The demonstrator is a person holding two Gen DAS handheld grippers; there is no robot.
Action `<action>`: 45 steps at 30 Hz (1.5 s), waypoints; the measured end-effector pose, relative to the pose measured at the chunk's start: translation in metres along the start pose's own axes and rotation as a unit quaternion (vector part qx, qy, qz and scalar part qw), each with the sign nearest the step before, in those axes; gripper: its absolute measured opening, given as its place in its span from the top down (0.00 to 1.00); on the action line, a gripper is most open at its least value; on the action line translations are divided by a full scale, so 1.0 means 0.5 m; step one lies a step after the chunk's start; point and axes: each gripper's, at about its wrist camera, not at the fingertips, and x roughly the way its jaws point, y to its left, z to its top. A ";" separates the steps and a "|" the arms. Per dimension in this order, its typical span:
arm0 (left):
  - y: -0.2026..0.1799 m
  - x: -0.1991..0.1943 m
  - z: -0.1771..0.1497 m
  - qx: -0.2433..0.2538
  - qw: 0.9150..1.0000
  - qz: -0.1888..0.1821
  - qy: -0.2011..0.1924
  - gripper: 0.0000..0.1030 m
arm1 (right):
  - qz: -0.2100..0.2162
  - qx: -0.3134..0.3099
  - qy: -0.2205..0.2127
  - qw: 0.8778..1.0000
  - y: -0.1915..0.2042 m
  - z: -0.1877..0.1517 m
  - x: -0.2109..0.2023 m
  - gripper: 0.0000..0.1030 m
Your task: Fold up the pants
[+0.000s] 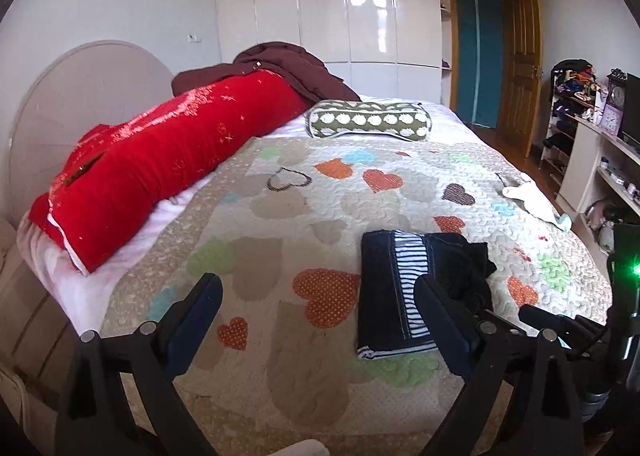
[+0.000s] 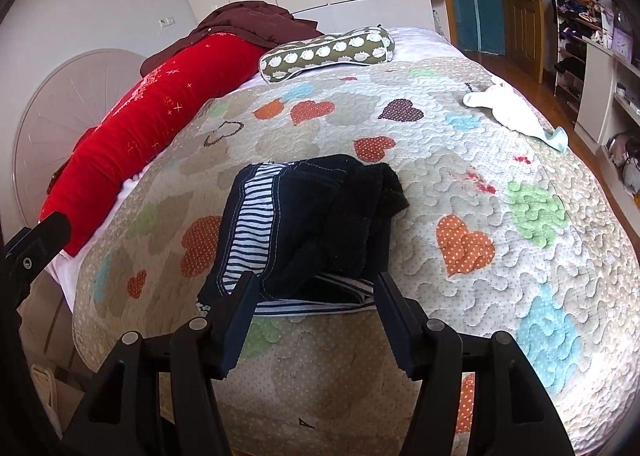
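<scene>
Dark navy pants (image 1: 404,288) with a striped lining lie folded in a compact bundle on the heart-patterned quilt (image 1: 280,224), near the bed's front edge. They also show in the right wrist view (image 2: 312,224), with a black bunched part at their right. My left gripper (image 1: 318,284) is open and empty, left of and in front of the pants; its right finger overlaps the bundle's edge in view. My right gripper (image 2: 316,284) is open and empty, just in front of the bundle's near edge.
A long red bolster (image 1: 160,160) and a maroon cloth (image 1: 280,68) lie at the head of the bed. A green patterned pillow (image 1: 368,122) lies beyond. White socks (image 2: 508,108) lie at the quilt's right edge. Shelves (image 1: 592,144) stand at the right.
</scene>
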 end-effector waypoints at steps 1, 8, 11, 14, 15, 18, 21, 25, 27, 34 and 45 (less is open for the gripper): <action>0.001 0.002 -0.001 -0.001 1.000 -0.001 0.002 0.05 | -0.002 -0.002 0.000 1.000 0.002 -0.001 0.001 0.37; 0.000 0.020 -0.008 0.001 1.000 -0.002 0.017 0.05 | -0.016 -0.014 -0.002 1.000 0.008 -0.005 0.007 0.36; -0.003 0.030 -0.012 0.007 1.000 0.002 0.023 0.05 | -0.020 -0.015 0.000 1.000 0.007 -0.007 0.012 0.35; -0.009 0.040 -0.015 0.016 0.999 0.013 0.030 0.05 | -0.020 -0.012 0.004 1.000 0.002 -0.009 0.020 0.35; -0.009 0.044 -0.016 0.018 0.999 0.015 0.032 0.05 | -0.021 -0.012 0.006 1.000 0.001 -0.009 0.022 0.35; -0.010 0.054 -0.018 0.020 0.999 0.017 0.039 0.05 | -0.023 -0.008 0.009 1.000 -0.004 -0.009 0.029 0.35; -0.008 0.062 -0.019 0.022 0.999 0.018 0.041 0.05 | -0.026 -0.002 0.010 1.000 -0.013 -0.007 0.035 0.35; -0.004 0.072 -0.020 0.022 0.999 0.017 0.046 0.05 | -0.030 0.003 0.005 1.000 -0.018 -0.002 0.036 0.35; -0.004 0.078 -0.020 0.021 0.998 0.013 0.050 0.05 | -0.036 0.004 -0.005 0.999 -0.021 0.007 0.032 0.35; 0.002 0.097 -0.023 0.016 0.998 0.006 0.062 0.05 | -0.060 -0.008 -0.008 0.998 -0.016 0.057 0.059 0.33; 0.019 0.114 -0.021 0.001 0.998 0.003 0.070 0.05 | -0.079 -0.040 0.063 0.994 0.014 0.051 0.186 0.26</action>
